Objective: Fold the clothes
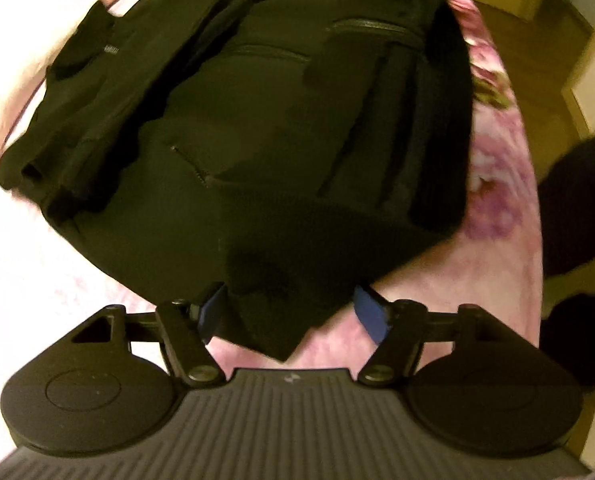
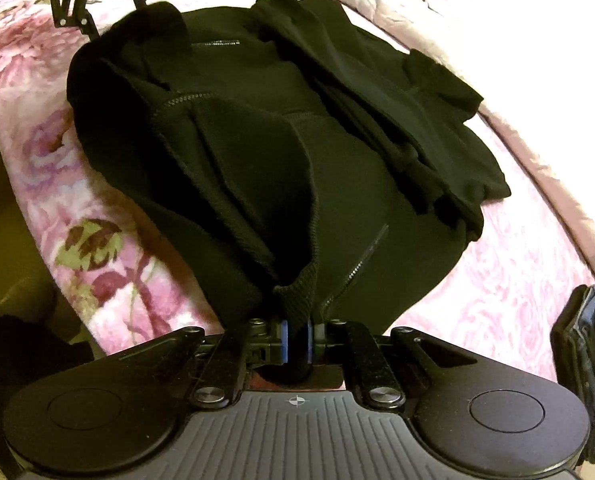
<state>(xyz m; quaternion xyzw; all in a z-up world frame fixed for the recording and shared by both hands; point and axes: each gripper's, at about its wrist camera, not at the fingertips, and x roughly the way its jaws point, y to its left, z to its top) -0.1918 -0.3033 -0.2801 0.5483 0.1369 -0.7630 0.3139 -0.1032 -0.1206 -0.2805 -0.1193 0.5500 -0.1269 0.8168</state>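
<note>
My right gripper [image 2: 296, 340] pinches the black jacket's [image 2: 297, 152] ribbed hem | jacket runs lengthwise toward frame top on the floral blanket [image 2: 497, 292] | my left gripper [image 1: 287, 316] wide, straddling cloth.

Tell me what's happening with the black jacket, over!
Right gripper shut on black jacket at its ribbed edge. Left gripper open, fabric corner lying between the jaws. Jacket half bunched on floral blanket. Nothing blocking.
</note>
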